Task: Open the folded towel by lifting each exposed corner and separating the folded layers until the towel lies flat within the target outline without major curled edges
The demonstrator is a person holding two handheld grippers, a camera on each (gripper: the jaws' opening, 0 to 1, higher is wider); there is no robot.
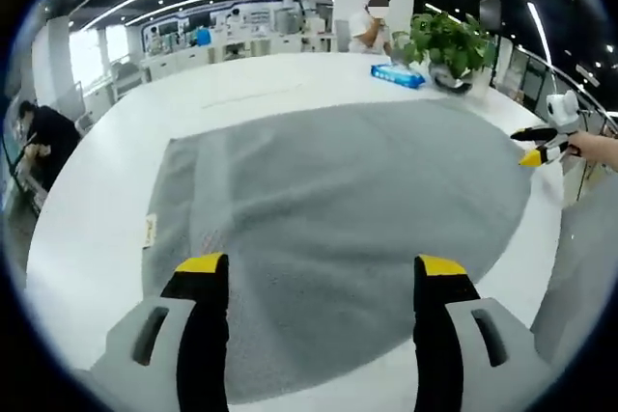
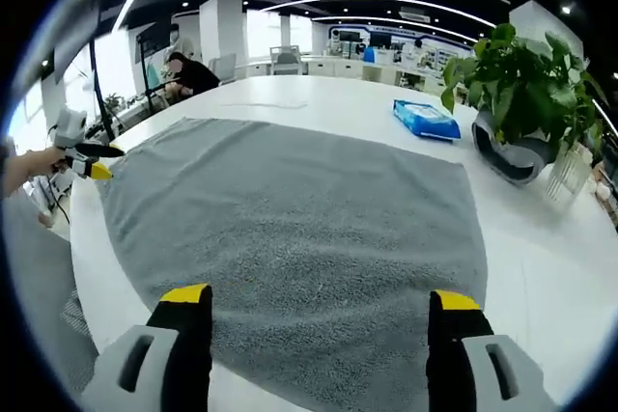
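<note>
White table: towel spread flat; label in left gripper view.

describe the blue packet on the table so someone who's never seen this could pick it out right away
Start from the big white table with the grey towel spread across it. Beyond the towel's far edge, beside the potted plant, lies the blue packet. It is flat and bright blue, the one coloured item on the white surface, lying apart from both towel and pot.
</note>
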